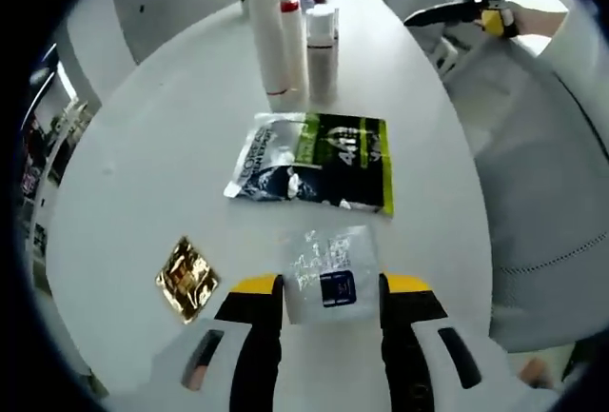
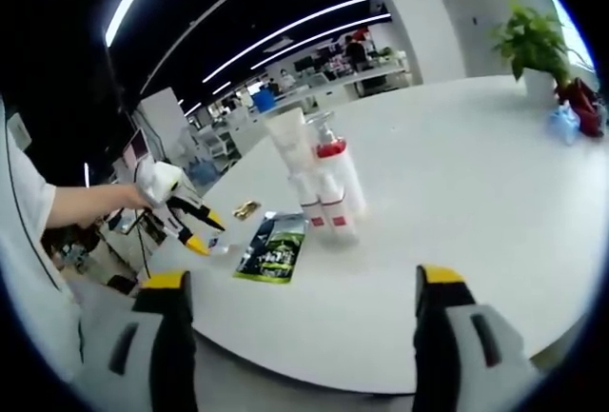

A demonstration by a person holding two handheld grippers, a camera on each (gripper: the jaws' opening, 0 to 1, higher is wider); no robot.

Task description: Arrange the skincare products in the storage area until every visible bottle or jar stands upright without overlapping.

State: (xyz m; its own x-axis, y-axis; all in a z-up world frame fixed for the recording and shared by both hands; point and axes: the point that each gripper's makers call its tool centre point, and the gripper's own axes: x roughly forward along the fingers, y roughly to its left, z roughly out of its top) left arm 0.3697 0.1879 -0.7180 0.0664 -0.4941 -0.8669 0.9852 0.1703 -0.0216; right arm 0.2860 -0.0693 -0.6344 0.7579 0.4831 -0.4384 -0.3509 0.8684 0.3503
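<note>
A tall white tube (image 1: 266,27), a bottle with a red band (image 1: 291,31) and a shorter white bottle (image 1: 322,46) stand upright together at the far end of the white table (image 1: 143,146). The same group (image 2: 324,184) appears in the right gripper view. A green-and-black pouch (image 1: 319,163) lies flat mid-table, with a gold sachet (image 1: 187,277) to its near left. My left gripper (image 1: 331,284) is open, its yellow-tipped jaws straddling a small clear sachet (image 1: 328,269) lying on the table. My right gripper (image 2: 303,279) is open and holds nothing, well short of the bottles.
A potted plant (image 2: 533,46) and small items (image 2: 576,112) sit at the table's far end. The right gripper (image 1: 476,14), held by a hand, hovers beyond the table's right edge. The left gripper (image 2: 195,226) shows by the pouch (image 2: 274,245). Office desks lie behind.
</note>
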